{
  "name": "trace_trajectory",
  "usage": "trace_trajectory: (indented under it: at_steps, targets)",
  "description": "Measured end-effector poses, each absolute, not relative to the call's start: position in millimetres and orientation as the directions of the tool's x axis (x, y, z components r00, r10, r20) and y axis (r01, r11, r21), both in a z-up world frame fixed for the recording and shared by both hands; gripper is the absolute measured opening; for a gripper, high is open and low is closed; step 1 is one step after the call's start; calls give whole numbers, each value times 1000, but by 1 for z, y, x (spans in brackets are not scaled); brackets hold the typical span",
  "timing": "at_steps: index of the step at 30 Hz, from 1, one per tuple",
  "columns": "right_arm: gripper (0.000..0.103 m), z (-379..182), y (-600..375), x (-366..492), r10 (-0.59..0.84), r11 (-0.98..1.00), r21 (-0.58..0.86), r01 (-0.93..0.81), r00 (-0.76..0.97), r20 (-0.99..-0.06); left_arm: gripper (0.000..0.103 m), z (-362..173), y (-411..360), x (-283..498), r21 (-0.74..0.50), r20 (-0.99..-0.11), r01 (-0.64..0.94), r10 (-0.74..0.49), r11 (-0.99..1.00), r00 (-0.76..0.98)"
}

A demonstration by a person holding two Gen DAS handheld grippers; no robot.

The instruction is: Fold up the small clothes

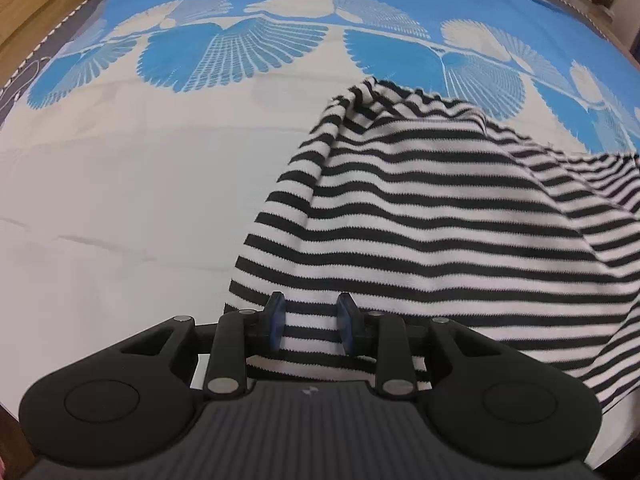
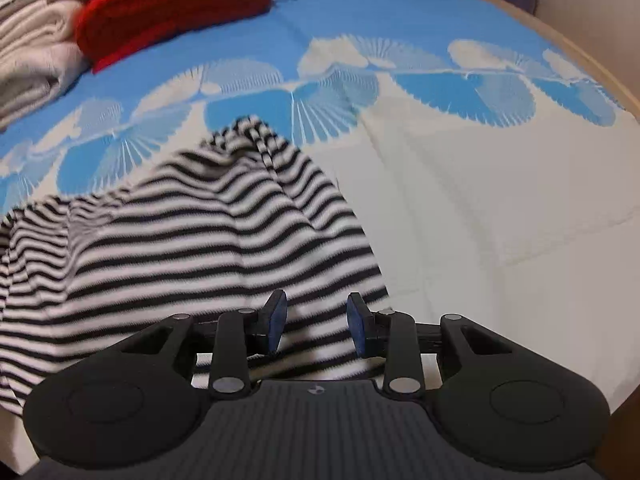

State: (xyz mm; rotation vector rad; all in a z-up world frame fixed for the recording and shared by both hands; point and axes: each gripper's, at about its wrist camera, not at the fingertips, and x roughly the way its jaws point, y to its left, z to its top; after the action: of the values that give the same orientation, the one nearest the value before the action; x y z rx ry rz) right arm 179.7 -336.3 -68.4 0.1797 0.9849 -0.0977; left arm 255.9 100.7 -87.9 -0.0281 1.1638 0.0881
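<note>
A black-and-white striped garment point(image 1: 432, 216) lies rumpled on the bed, bunched up at its far end; it also shows in the right wrist view point(image 2: 192, 232). My left gripper point(image 1: 311, 326) is open, its blue-padded fingers point(image 1: 276, 322) standing apart over the garment's near left edge, with striped cloth between and under them. My right gripper point(image 2: 317, 326) is open too, its fingers point(image 2: 357, 326) apart over the garment's near right edge. Neither gripper is closed on the cloth.
The bed cover point(image 1: 120, 184) is white near me and blue with a white fan pattern farther off. A red folded cloth point(image 2: 172, 4) and pale folded blankets point(image 2: 32, 56) lie at the far side. A wooden bed frame point(image 1: 36, 4) runs at the left.
</note>
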Motion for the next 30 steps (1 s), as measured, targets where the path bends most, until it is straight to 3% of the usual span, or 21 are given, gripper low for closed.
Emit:
trace_trajectory:
  at_steps: [10, 17, 22, 30]
  targets:
    - [35, -61, -290, 209, 77, 982, 166, 92, 607, -791, 32, -72, 95, 262, -28, -894, -64, 4, 998, 448]
    - [38, -99, -260, 249, -25, 997, 11, 75, 455, -890, 32, -64, 102, 271, -25, -884, -14, -16, 1000, 467]
    - [39, -105, -260, 263, -25, 997, 9, 78, 436, -899, 32, -64, 107, 279, 5, -874, 37, -14, 999, 485]
    - [39, -92, -281, 251, -19, 997, 25, 75, 527, -850, 32, -52, 132, 272, 84, -767, 114, -9, 990, 642]
